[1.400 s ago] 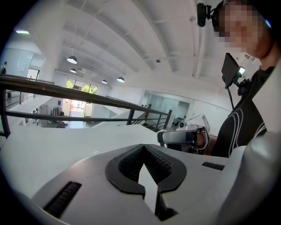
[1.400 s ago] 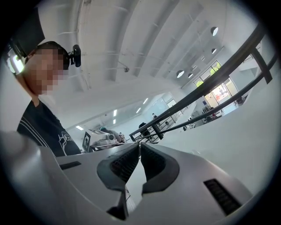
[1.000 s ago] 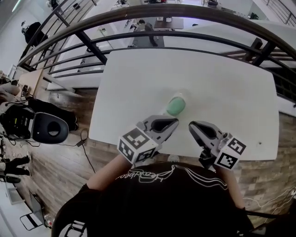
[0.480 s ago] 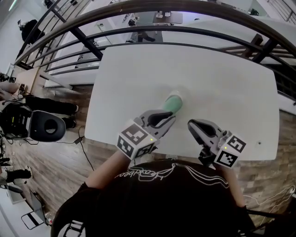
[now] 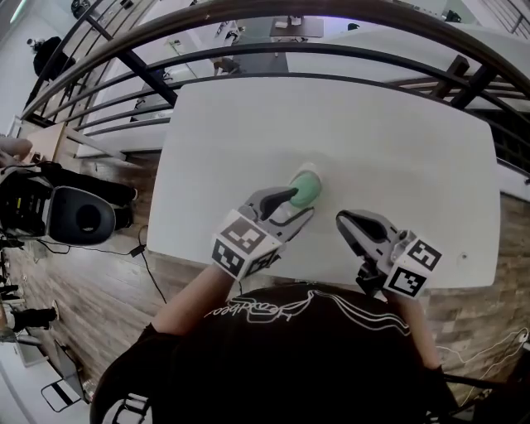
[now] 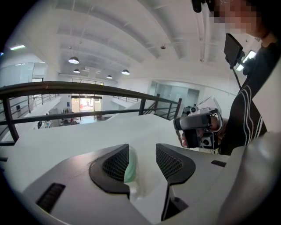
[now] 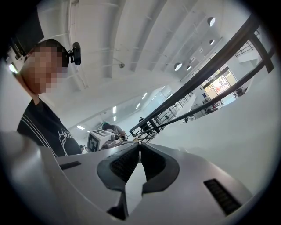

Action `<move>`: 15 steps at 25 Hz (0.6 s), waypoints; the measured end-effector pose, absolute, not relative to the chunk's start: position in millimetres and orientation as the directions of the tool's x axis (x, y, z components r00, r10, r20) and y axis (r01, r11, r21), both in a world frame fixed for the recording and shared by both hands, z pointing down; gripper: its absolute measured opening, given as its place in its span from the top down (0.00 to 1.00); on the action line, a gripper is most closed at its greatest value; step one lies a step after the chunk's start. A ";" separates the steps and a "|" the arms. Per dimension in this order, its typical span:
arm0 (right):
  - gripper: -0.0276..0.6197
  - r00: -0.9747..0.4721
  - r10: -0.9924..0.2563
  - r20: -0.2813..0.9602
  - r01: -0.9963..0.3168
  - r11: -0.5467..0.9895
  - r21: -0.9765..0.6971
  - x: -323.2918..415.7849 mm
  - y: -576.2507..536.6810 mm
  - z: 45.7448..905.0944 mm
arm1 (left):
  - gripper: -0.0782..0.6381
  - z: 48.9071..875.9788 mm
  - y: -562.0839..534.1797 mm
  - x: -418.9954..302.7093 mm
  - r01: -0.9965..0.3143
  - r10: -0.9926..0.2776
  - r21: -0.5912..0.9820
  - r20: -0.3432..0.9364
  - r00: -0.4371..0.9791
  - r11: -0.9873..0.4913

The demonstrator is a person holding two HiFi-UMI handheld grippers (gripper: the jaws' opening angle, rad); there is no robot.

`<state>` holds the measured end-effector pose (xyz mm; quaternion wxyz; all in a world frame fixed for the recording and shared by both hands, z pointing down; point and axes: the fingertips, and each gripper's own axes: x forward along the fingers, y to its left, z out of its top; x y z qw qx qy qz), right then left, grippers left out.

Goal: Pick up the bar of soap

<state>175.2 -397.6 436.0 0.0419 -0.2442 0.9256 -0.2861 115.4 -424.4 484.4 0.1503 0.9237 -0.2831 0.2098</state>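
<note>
White rectangular tabletop (image 5: 397, 141), dark metal railing (image 5: 248, 25) behind.

Item: pale green rounded bar of soap (image 5: 305, 188), lying on the table towards its near edge.

Left gripper (image 5: 301, 204): jaws spread, having just been opening. The soap stood between them, close to one pad and clear of the other, not clamped.

Right gripper (image 5: 342, 221): jaws pressed together, empty, hovering apart from the soap.

Handling note, as a judgement: centre the bar between both pads, reach further along it, close steadily since smooth soap may squirt out, then lift straight up.
</note>
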 end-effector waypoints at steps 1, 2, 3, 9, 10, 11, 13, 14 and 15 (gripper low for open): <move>0.93 -0.876 -0.477 0.063 -0.429 0.715 -0.552 172.7 -399.2 438.7 | 0.63 489.0 -427.4 111.7 -0.589 -0.462 0.149 0.481 0.745 -0.795; 0.93 -0.876 -0.479 0.064 -0.430 0.713 -0.554 170.5 -401.9 440.8 | 0.62 493.3 -431.2 108.4 -0.592 -0.463 0.140 0.491 0.738 -0.794; 0.93 -0.875 -0.480 0.064 -0.431 0.711 -0.556 169.4 -405.5 442.1 | 0.60 496.9 -436.0 105.9 -0.596 -0.467 0.131 0.500 0.730 -0.792; 0.93 -0.873 -0.482 0.072 -0.433 0.700 -0.568 171.8 -416.4 448.4 | 0.53 508.7 -452.6 103.4 -0.607 -0.471 0.104 0.533 0.703 -0.788; 0.93 -0.873 -0.483 0.073 -0.434 0.697 -0.570 172.3 -416.2 450.0 | 0.53 511.4 -453.0 103.7 -0.605 -0.467 0.104 0.538 0.702 -0.789; 0.93 -0.872 -0.483 0.074 -0.434 0.696 -0.572 172.6 -416.2 451.1 | 0.52 514.3 -453.5 104.1 -0.603 -0.463 0.100 0.544 0.699 -0.792; 0.93 -0.873 -0.483 0.074 -0.433 0.695 -0.574 172.7 -416.3 452.2 | 0.51 521.9 -454.4 103.9 -0.596 -0.458 0.075 0.567 0.685 -0.799; 0.93 -0.873 -0.483 0.074 -0.433 0.695 -0.573 172.5 -416.4 452.3 | 0.51 525.9 -454.9 103.3 -0.592 -0.457 0.057 0.579 0.676 -0.804; 0.93 -0.872 -0.483 0.074 -0.433 0.696 -0.573 172.3 -416.4 452.3 | 0.51 529.2 -455.4 102.6 -0.589 -0.456 0.044 0.588 0.668 -0.807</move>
